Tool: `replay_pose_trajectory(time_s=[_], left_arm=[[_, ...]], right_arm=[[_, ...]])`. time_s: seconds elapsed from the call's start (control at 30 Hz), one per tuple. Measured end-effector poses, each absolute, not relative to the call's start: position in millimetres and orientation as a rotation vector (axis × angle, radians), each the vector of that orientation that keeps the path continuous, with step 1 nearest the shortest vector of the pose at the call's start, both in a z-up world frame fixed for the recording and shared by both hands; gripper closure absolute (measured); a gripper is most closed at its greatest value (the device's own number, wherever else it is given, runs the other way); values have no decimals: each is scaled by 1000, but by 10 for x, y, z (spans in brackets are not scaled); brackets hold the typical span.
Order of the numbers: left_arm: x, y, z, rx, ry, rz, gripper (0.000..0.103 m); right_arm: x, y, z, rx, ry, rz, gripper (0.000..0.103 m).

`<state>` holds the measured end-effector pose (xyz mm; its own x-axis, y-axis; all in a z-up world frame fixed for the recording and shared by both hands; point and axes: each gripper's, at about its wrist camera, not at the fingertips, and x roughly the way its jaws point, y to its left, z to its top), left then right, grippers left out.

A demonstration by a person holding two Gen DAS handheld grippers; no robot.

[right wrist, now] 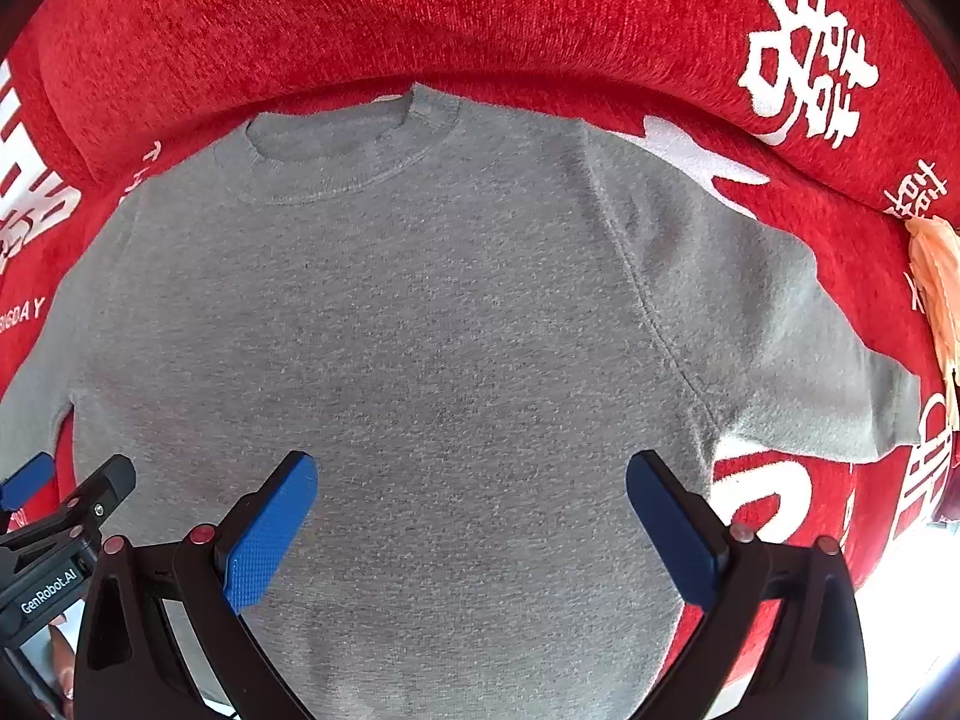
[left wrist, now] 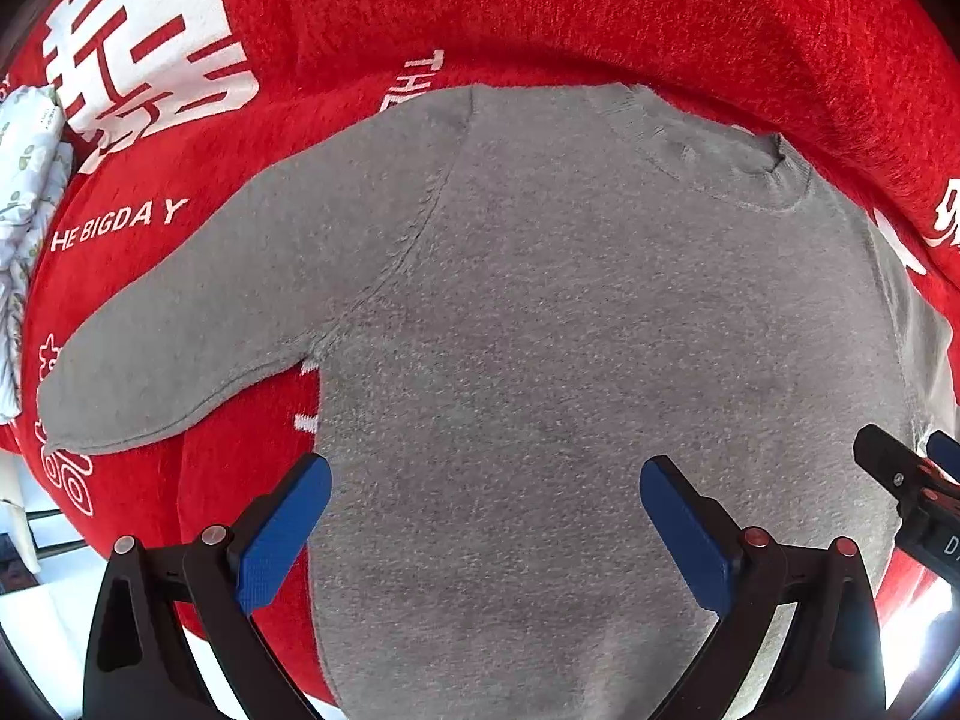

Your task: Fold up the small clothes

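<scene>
Grey T-shirt (left wrist: pixel 570 330) (right wrist: pixel 390 330): spread flat, sleeves out, collar away from cameras, on red cover (left wrist: pixel 600 12) (right wrist: pixel 300 18) printed with white characters. Left gripper (left wrist: pixel 485 486): jaws wide apart, empty, above hem. Right gripper (right wrist: pixel 471 483): likewise.

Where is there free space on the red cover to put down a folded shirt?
Bare red cover lies beyond the collar of the gray T-shirt, along the back. Left is crowded by the sleeve and a white patterned cloth; at the right edge, a peach cloth lies past the other sleeve.
</scene>
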<state>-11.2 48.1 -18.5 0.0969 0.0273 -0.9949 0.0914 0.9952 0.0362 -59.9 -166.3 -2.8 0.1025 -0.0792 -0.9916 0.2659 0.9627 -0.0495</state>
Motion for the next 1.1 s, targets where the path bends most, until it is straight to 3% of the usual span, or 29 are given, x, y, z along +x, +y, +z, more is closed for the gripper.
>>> replay_pose_trajectory(time_s=[1.1], left_arm=[[-17, 1040, -276, -63, 1468, -66, 0]], right_arm=[[-458, -1203, 43, 132, 1434, -216, 0]])
